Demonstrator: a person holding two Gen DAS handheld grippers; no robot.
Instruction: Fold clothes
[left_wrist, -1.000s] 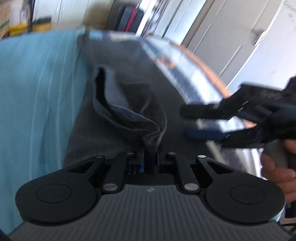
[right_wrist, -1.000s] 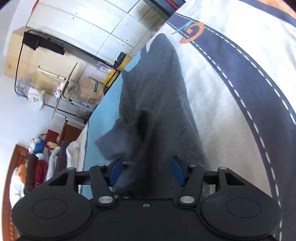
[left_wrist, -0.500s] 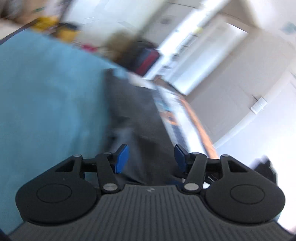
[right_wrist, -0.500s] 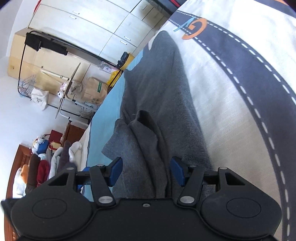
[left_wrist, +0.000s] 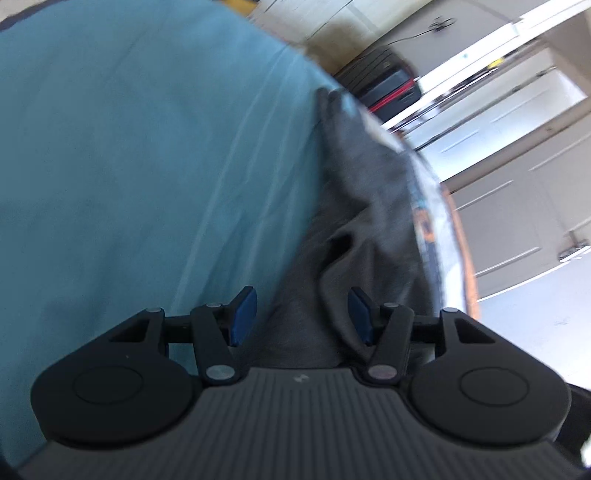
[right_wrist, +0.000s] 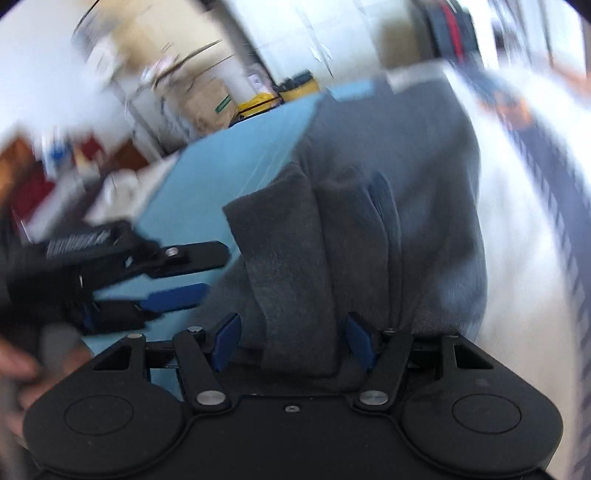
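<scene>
in the left wrist view the teal bedsheet (left_wrist: 129, 166) fills the left side; the left gripper (left_wrist: 303, 314) stands with its jaws apart and nothing pinched, hovering over the near end of the dark grey garment (left_wrist: 362, 206), which runs away in a long strip along the sheet's right edge; a loose fold lies just beyond the right pad; in the right wrist view the left gripper (right_wrist: 184, 273) shows at the left, jaws apart over the sheet; the right gripper (right_wrist: 291, 343) has its jaws opening, a folded flap of the dark grey garment (right_wrist: 369, 192) lying between the pads but not clamped; patterned bedding (right_wrist: 535, 229) lies to the right; judging by this, a fold has just been laid and released; the next move likely calls for regripping an end squarely and keeping the layers aligned.
</scene>
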